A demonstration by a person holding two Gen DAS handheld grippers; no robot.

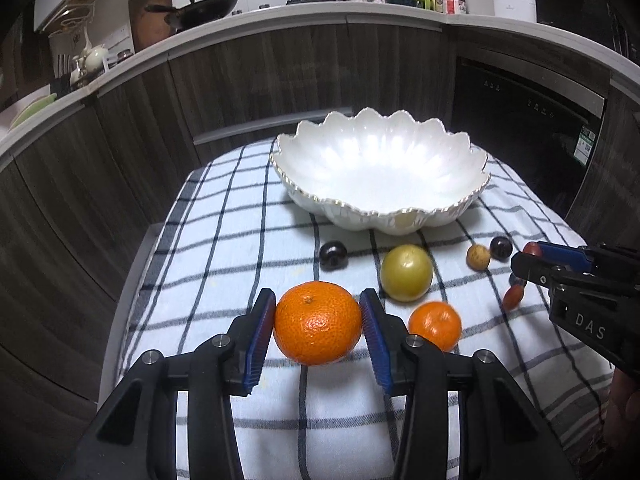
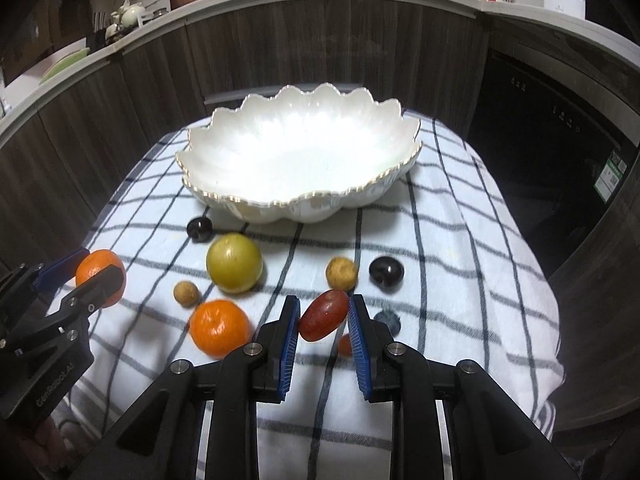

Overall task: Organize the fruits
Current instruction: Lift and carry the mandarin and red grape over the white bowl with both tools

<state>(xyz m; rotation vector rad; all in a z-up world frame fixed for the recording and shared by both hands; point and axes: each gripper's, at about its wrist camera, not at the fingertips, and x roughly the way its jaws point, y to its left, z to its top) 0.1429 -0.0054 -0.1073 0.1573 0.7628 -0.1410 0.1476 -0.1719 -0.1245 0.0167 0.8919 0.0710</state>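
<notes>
We find the left tool (image 1: 318,322) closed on a large round orange mandarin (image 1: 317,323), one blue ribbed pad against each flank, gripped across its widest part so it cannot roll out. The right tool (image 2: 324,316) is clamped narrowly on a small oblong dark-red fruit (image 2: 323,315), held tilted between its pads. Both fruits appear clear of the white-and-navy checked cloth (image 1: 224,264) covering the bench, which we judge to be the carry towards the bowl.

The wide white scalloped ceramic bowl with gilt rim (image 2: 208,194) stands ahead of both tools and holds nothing yet.

Loose on the cloth between the tools and the bowl:
- a yellow-green round fruit (image 2: 234,262), ahead and left of the right tool;
- a smaller orange mandarin (image 2: 219,327), just left of that tool;
- two tan round fruits (image 2: 341,273) (image 2: 186,293);
- two dark glossy plum-like fruits (image 2: 385,273) (image 2: 199,229);
- a bluish berry (image 2: 387,321) and a small red fruit (image 2: 345,344), close under the right tool's right pad (partly hidden).

We judge the way over these open if the tools keep height; the bowl's raised near rim is the obstacle to clear.
</notes>
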